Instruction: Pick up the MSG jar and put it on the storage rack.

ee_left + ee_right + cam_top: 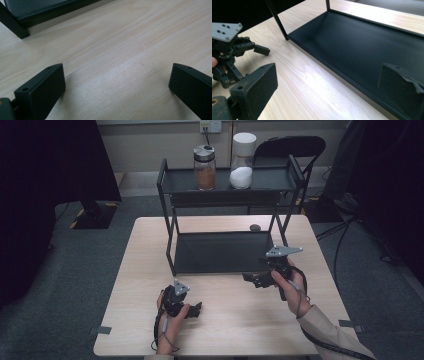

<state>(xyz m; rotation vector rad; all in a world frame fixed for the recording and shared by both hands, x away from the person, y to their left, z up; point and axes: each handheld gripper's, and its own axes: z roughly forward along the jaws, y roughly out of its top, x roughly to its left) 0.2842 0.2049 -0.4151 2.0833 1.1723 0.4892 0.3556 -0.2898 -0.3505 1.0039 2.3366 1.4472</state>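
The left gripper (pixel 117 82) hangs low over the bare wooden bench (pixel 130 45), jaws spread wide with nothing between them; the foot of the black rack (pixel 15 25) stands ahead of it, off to its left. The right gripper (pixel 329 85), jaws also spread and empty, hovers at the front edge of the rack's lower shelf (pixel 367 42), which lies just ahead of it.
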